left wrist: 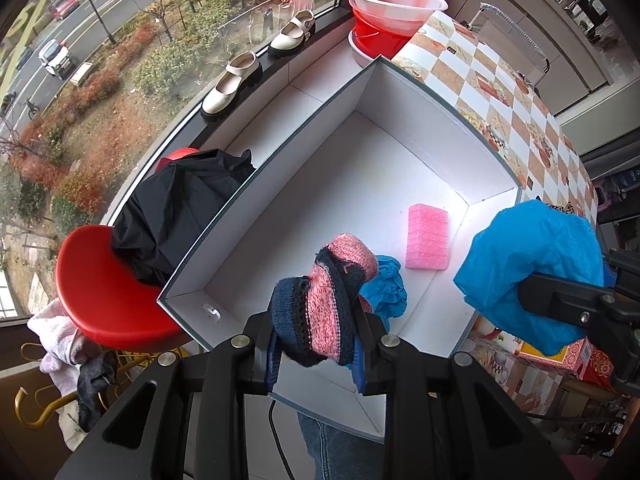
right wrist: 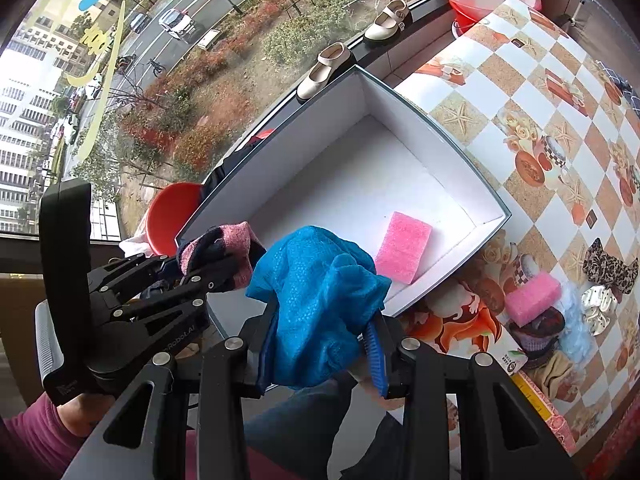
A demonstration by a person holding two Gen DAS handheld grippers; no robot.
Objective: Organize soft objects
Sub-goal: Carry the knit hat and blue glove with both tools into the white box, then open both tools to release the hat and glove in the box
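Observation:
My left gripper (left wrist: pixel 316 336) is shut on a pink and navy knitted sock (left wrist: pixel 324 292) and holds it above the near end of a white open box (left wrist: pixel 400 152). My right gripper (right wrist: pixel 320 344) is shut on a blue mesh cloth (right wrist: pixel 316 300) beside the box's near right edge; it shows in the left wrist view too (left wrist: pixel 528 264). A pink sponge (left wrist: pixel 427 237) and a crumpled blue cloth (left wrist: pixel 386 290) lie in the box. The sponge also shows in the right wrist view (right wrist: pixel 402 246), as does the sock (right wrist: pixel 224 248).
A red stool (left wrist: pixel 100 300) with a black garment (left wrist: pixel 172 216) stands left of the box. On the checkered table (right wrist: pixel 540 120) lie another pink sponge (right wrist: pixel 534 298), a leopard bow (right wrist: pixel 608 266), a satin scrunchie (right wrist: pixel 598 304) and other cloths. Shoes (left wrist: pixel 232 86) and red basins (left wrist: pixel 392 12) sit by the window.

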